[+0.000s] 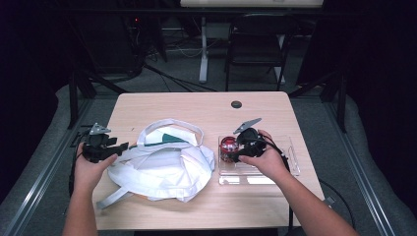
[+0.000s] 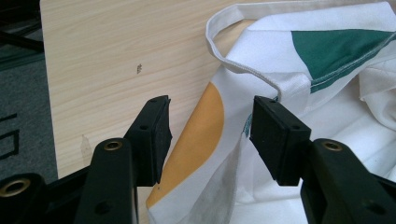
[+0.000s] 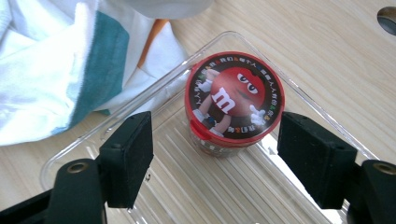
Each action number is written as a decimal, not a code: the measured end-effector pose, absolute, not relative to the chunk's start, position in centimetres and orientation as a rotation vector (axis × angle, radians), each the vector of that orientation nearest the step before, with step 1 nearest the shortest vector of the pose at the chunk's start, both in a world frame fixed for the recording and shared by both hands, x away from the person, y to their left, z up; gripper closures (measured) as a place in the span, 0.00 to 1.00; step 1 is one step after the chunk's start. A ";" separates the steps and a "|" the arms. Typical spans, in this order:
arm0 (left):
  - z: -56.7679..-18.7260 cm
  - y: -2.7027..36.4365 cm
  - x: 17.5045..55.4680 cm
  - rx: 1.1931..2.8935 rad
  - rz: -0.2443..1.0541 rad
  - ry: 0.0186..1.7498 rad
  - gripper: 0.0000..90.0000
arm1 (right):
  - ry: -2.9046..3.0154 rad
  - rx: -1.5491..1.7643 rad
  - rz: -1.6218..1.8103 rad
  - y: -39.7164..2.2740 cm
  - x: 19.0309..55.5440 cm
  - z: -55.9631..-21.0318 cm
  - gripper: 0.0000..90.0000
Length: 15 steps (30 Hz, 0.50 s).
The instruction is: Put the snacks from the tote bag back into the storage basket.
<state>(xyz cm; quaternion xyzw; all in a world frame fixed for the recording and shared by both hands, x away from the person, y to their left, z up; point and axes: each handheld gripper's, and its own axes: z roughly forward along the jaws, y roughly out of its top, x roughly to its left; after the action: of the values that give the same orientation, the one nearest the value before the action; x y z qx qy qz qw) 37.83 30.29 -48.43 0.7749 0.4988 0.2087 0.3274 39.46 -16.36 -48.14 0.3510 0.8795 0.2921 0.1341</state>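
Red-lidded candy tub upright in clear tray

Dark room, grey carpet, black chair behind wooden table

**One letter you can read, on the candy lid**

On the red lid of the small candy tub you see a white "m" on the chest of a red cartoon character. A ring of small coloured characters runs round the lid's edge, too small for you to read.
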 end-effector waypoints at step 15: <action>-48.5 30.3 37.8 2.035 0.541 1.307 0.53 | 2.584 0.947 0.899 -15.4 37.7 -46.7 0.30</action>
<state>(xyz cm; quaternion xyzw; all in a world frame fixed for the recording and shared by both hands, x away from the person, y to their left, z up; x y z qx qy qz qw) 37.84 30.31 -48.48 0.7763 0.4986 0.2063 0.3258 37.66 -15.39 -46.71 0.3245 0.8858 0.3081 0.1232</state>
